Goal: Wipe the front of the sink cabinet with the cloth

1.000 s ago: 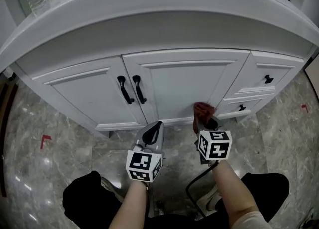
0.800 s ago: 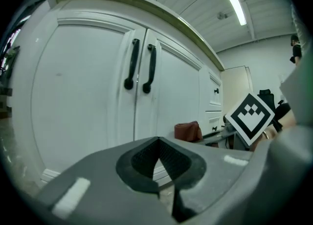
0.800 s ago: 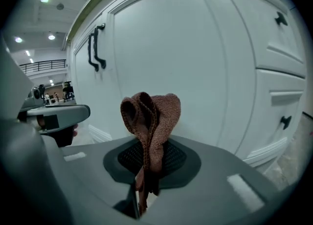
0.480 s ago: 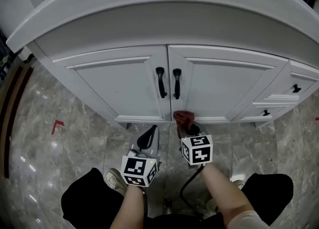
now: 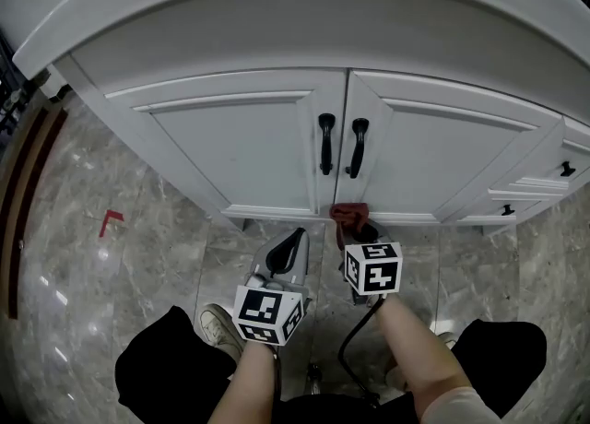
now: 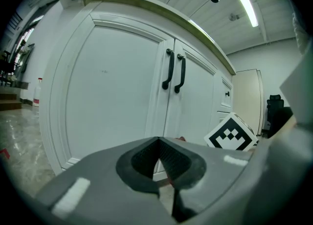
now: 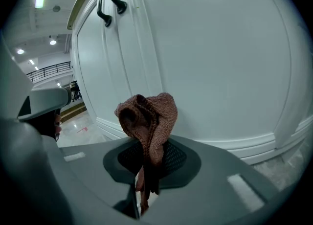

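The white sink cabinet has two doors with black handles at the centre seam. My right gripper is shut on a reddish-brown knitted cloth, which is bunched against the bottom rail just below the door seam. In the right gripper view the cloth sticks up from the closed jaws of the gripper, close to the right door panel. My left gripper is shut with nothing in it and hangs over the floor a little short of the left door.
Grey marble floor lies in front of the cabinet, with a red tape corner at the left. Drawers with small black knobs are at the right. The person's legs and a shoe are below the grippers.
The right gripper and cloth have slid left along the cabinet's bottom edge, from below the drawers to below the door seam. The left gripper stayed shut alongside it.
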The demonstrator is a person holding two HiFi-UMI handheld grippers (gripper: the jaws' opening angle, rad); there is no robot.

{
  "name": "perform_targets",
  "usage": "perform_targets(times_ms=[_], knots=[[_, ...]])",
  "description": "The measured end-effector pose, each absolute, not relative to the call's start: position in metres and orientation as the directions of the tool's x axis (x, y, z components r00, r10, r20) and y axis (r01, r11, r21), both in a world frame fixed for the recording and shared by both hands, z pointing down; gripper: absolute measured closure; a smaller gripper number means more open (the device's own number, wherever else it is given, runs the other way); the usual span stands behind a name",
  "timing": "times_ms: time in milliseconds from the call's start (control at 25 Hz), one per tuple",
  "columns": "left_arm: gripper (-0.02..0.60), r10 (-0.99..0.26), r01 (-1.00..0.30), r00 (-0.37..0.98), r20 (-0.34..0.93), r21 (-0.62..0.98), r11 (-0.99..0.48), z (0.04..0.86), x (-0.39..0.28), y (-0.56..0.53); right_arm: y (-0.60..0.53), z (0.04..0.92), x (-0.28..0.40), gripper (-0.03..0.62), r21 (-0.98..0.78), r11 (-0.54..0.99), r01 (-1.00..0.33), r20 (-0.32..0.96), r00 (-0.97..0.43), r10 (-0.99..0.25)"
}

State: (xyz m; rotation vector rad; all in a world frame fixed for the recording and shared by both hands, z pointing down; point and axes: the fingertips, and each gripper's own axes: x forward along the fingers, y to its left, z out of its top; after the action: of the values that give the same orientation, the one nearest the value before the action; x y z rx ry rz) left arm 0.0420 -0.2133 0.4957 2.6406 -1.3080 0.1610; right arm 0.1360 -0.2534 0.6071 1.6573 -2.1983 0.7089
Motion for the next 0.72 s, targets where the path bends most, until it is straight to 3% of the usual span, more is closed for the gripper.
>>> perform_targets(times_ms=[720], knots=[[0.581,-0.714,-0.741,0.671,0.201,0.158,-0.652,0.513,0.118,-0.218,-0.234,0.619,0.265,0.508,-0.169,0.059,-0.984,0.550,-0.144,-0.823]])
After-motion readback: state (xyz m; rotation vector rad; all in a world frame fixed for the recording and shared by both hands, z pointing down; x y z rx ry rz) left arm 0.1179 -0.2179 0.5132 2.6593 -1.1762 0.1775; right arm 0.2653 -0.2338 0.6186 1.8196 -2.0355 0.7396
